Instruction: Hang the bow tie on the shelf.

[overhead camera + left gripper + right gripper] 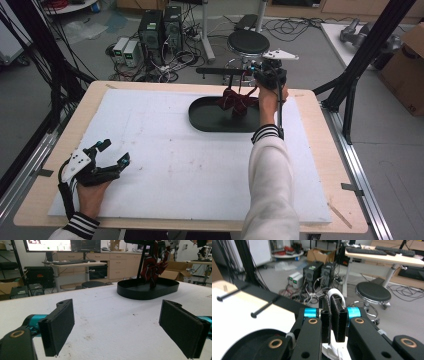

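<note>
Left tool [114, 153]: resting at near left of the bench [60, 150], jaws standing wide, gripping nothing.
Black tray [200, 117]: sitting at far centre, red ribbon bow [237, 102] hanging above it from a stand.
Right tool [331, 317]: hovering above the tray's far right, jaws pinching a white band [335, 293].

Past the far edge of your table [327, 165] and its white board [165, 145], two tower computers [161, 27] stand on the grey floor amid tangled cables [175, 62], with two small white units [126, 51] just beside them. To their right stands a black stool [248, 41]. A cardboard box [407, 70] sits off to your right. Ahead, monitors [62, 245] glow above a desk [75, 264].
</note>
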### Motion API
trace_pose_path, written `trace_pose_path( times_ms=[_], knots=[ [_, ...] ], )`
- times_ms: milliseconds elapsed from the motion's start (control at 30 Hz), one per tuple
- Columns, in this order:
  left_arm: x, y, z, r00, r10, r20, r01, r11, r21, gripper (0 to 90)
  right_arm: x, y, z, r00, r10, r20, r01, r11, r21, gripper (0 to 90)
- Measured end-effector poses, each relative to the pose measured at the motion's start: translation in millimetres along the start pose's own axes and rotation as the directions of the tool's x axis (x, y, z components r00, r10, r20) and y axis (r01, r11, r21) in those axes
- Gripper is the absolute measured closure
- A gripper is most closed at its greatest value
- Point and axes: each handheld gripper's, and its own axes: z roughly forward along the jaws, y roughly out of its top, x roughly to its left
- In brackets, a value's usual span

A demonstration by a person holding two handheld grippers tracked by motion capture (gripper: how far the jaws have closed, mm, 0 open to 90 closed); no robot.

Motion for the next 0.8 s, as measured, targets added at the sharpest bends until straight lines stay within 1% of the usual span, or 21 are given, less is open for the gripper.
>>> trace_pose_path(
  times_ms=[67,133,233,300,367,433,500,533,600,633,667,733,767,800],
  knots=[
    [0.0,0.0,0.0,1.0,0.0,0.0,0.0,1.0,0.0,13.4,1.4,0.5,0.1,0.9996,-0.026,0.007,0.026,0.999,0.018,85.9],
    [0.0,-0.1,0.1,1.0,-0.001,0.0,0.001,1.0,-0.002,13.4,2.4,0.9,0.3,0.9979,-0.062,0.016,0.062,0.997,0.04,84.4],
    [-0.1,-0.1,0.1,1.0,0.0,-0.001,0.0,1.0,-0.002,13.4,4.0,0.8,1.0,0.9934,-0.112,0.023,0.11,0.99,0.085,83.9],
    [-0.1,-0.1,0.1,1.0,0.0,-0.001,0.0,1.0,-0.002,13.4,4.2,0.7,1.1,0.9918,-0.125,0.023,0.123,0.987,0.099,82.7],
    [-0.1,-0.1,0.2,1.0,0.0,-0.001,0.0,1.0,-0.002,13.4,4.8,0.8,1.5,0.9872,-0.157,0.028,0.153,0.981,0.117,80.6],
    [-0.1,0.0,0.1,1.0,0.0,-0.001,0.0,1.0,-0.002,13.4,6.1,0.6,2.3,0.9822,-0.185,0.031,0.179,0.973,0.144,76.5],
    [0.0,0.0,0.0,1.0,0.0,-0.001,0.0,1.0,0.0,13.4,6.6,0.5,2.8,0.9771,-0.21,0.033,0.203,0.967,0.153,72.7],
    [-0.1,0.0,0.0,1.0,0.0,-0.001,0.0,1.0,0.0,13.4,7.2,0.1,3.3,0.9745,-0.223,0.023,0.216,0.962,0.165,69.7],
    [-0.1,0.0,0.0,1.0,0.001,-0.001,-0.001,1.0,0.001,13.4,8.9,-0.4,3.9,0.9665,-0.255,0.027,0.246,0.951,0.188,64.5],
    [-0.1,0.0,0.0,1.0,0.0,-0.002,0.0,1.0,0.001,13.4,9.2,-0.4,4.1,0.9641,-0.264,0.027,0.255,0.948,0.191,61.5],
    [-0.1,0.1,0.0,1.0,0.001,-0.002,-0.001,1.0,0.001,13.4,10.0,-0.4,3.8,0.9635,-0.266,0.032,0.255,0.947,0.196,58.3],
    [-0.1,0.0,0.0,1.0,0.001,-0.002,-0.001,1.0,0.001,13.4,10.3,-0.3,3.7,0.957,-0.288,0.039,0.274,0.94,0.205,53.5],
    [-0.1,0.1,0.0,1.0,0.001,-0.002,-0.001,1.0,0.001,13.4,10.6,-0.4,3.6,0.9545,-0.295,0.045,0.279,0.937,0.212,49.8],
    [-0.1,0.1,0.0,1.0,0.001,-0.002,-0.001,1.0,0.001,13.4,11.8,-0.6,3.4,0.9519,-0.3,0.064,0.28,0.936,0.215,43.5]
  ],
)
